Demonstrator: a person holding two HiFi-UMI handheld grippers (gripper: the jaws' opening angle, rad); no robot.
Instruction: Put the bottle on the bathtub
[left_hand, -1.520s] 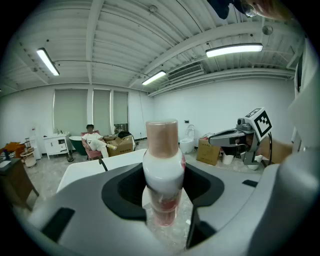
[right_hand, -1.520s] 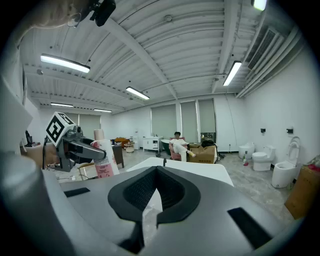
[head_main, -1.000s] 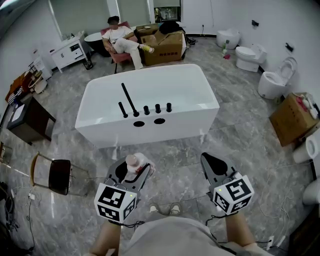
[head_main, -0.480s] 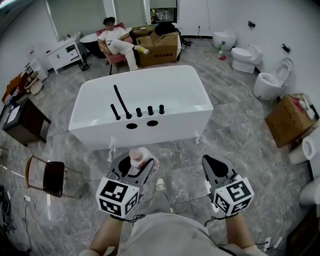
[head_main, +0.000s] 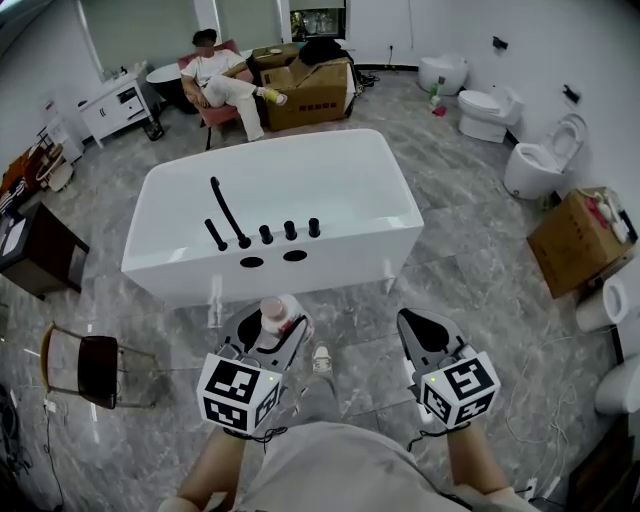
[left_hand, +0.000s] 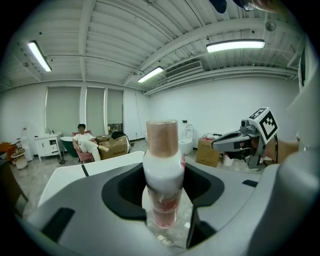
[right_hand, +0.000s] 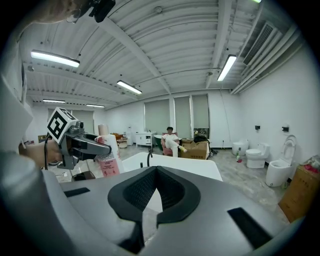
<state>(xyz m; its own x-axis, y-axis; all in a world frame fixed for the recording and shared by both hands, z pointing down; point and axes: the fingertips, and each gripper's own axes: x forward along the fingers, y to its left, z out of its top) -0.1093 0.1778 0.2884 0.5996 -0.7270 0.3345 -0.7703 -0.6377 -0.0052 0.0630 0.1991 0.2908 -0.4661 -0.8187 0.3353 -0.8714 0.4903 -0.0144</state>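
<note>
A white bottle with a tan cap and pink label stands upright in my left gripper, which is shut on it. In the left gripper view the bottle fills the gap of the left gripper. The white bathtub lies ahead of both grippers, apart from them, with black tap fittings on its near rim. My right gripper hangs level with the left, shut and holding nothing. In the right gripper view the right gripper points at the bathtub, with the bottle off to the left.
A person sits in a pink chair behind the tub, next to cardboard boxes. Toilets line the right wall beside another box. A small chair and a dark cabinet stand at the left.
The bathtub has drifted left and slightly nearer in the head view as I step forward. Both grippers hold their pose, the left still shut on the bottle.
</note>
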